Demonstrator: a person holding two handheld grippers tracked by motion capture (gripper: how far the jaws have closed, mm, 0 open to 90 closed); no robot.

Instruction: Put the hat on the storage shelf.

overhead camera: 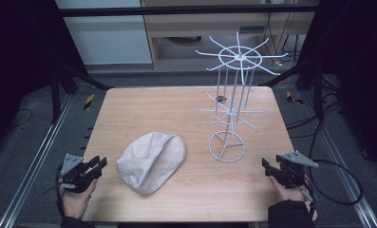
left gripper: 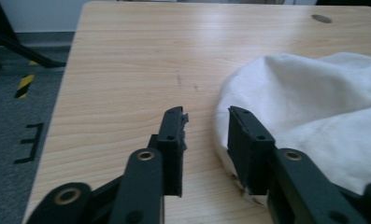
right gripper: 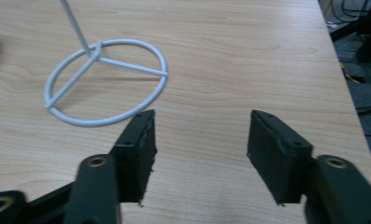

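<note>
2 grippers rest at the near edge of my wooden table [overhead camera: 129, 109], both with jaws apart and empty.

I see the left gripper [overhead camera: 97, 165] at the table's left corner, just beside a cream cloth hat [overhead camera: 151, 161] lying near the middle; in the left gripper view that hat [left gripper: 314, 107] sits against its right jaw. My right gripper [overhead camera: 267, 165] sits at the right corner, near the ring base of a white wire display stand [overhead camera: 231, 111] with 2 tiers of spokes.
</note>
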